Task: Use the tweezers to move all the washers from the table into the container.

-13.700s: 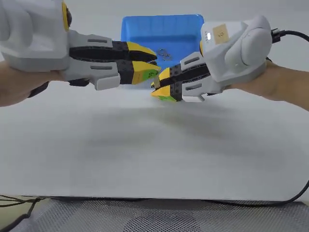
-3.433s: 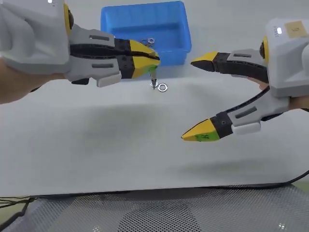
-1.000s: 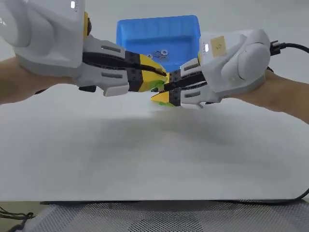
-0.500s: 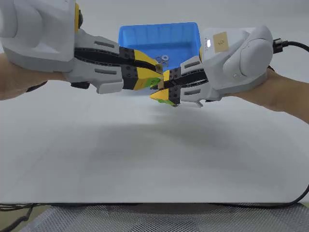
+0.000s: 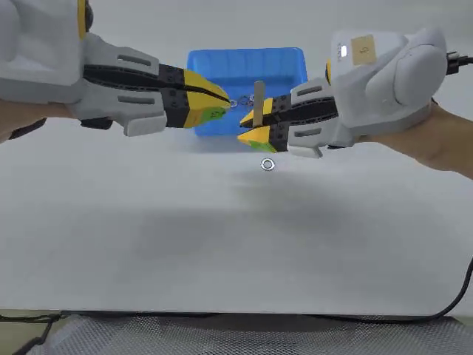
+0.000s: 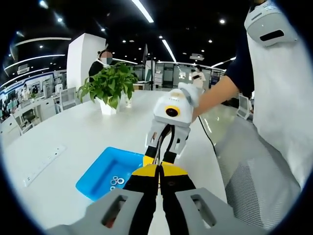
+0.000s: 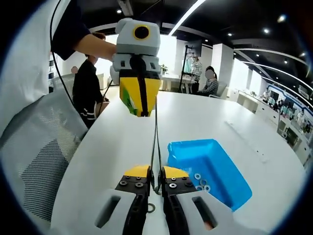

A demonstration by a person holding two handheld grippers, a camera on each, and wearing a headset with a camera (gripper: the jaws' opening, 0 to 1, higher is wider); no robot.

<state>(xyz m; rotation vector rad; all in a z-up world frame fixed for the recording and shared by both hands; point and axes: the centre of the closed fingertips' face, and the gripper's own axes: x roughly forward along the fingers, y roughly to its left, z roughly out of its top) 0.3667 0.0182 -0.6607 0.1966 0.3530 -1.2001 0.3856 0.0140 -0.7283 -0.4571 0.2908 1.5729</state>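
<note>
My right gripper is shut on the metal tweezers, which stick up out of its jaws; in the right gripper view the tweezers run forward toward the left gripper. My left gripper is shut with nothing in it, a little to the left of the tweezers. One washer lies on the white table just below the right gripper's tips, also seen under them. The blue container behind holds several washers.
The white table stretches toward me, with its front edge and a grey mesh surface below. A cable trails off at the right. A potted plant stands far back, and people are beyond the table.
The two grippers, tip to tip half a second ago, have drawn apart. The left has pulled back left and the tweezers stay in the right. The washer on the table has come into sight.
</note>
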